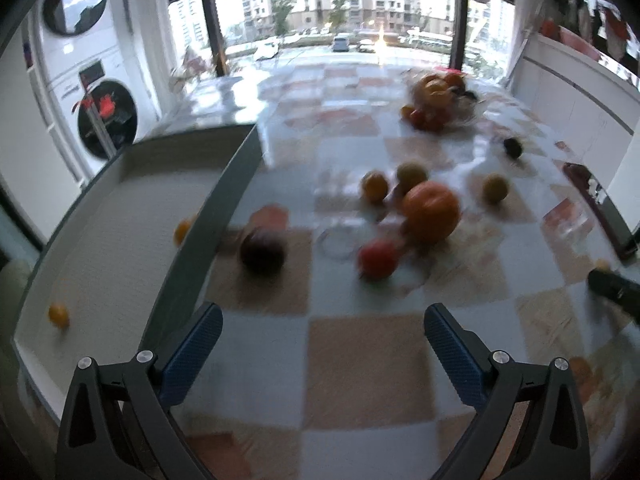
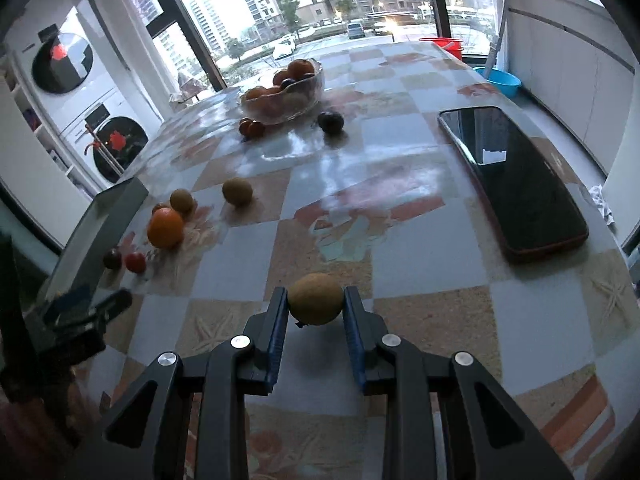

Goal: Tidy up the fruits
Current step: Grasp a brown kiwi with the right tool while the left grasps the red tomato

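The right claw (image 2: 315, 306) is squeezed tight on a small brown-green fruit (image 2: 315, 299) just above the checkered tabletop (image 2: 420, 248) — the left claw (image 1: 323, 326) is wide apart, holding nothing, beside the grey tray (image 1: 132, 220) with two little yellow fruits.

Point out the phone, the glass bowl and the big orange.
phone (image 2: 516, 176), right wrist view, middle of its dark screen.
glass bowl (image 2: 298, 98), right wrist view, its clear front wall.
orange (image 2: 165, 228), right wrist view, middle of its peel; also (image 1: 431, 212), left wrist view, blurred.
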The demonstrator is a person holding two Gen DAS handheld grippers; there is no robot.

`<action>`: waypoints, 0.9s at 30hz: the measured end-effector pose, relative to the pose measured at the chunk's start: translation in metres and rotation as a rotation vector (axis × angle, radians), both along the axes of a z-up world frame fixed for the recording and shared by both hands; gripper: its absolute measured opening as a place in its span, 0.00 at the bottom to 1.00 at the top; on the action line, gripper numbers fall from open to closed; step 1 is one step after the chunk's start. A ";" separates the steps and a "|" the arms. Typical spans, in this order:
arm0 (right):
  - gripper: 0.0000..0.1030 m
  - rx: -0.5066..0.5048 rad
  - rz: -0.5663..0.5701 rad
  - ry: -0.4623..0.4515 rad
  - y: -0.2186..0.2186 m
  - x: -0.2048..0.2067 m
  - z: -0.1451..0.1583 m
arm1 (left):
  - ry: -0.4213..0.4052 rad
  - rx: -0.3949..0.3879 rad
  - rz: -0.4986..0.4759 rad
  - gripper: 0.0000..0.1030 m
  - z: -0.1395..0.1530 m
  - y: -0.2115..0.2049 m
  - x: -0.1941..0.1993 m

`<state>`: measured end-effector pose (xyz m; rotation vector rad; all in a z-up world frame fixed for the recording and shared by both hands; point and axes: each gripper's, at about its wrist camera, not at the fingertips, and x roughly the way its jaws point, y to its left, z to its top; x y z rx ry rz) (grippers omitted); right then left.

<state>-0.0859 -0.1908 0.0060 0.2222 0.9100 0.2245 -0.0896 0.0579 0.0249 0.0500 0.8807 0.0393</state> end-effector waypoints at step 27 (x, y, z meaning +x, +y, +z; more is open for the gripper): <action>0.30 -0.015 0.054 0.016 0.029 -0.005 0.017 | 0.049 -0.137 -0.032 0.24 0.019 0.018 0.001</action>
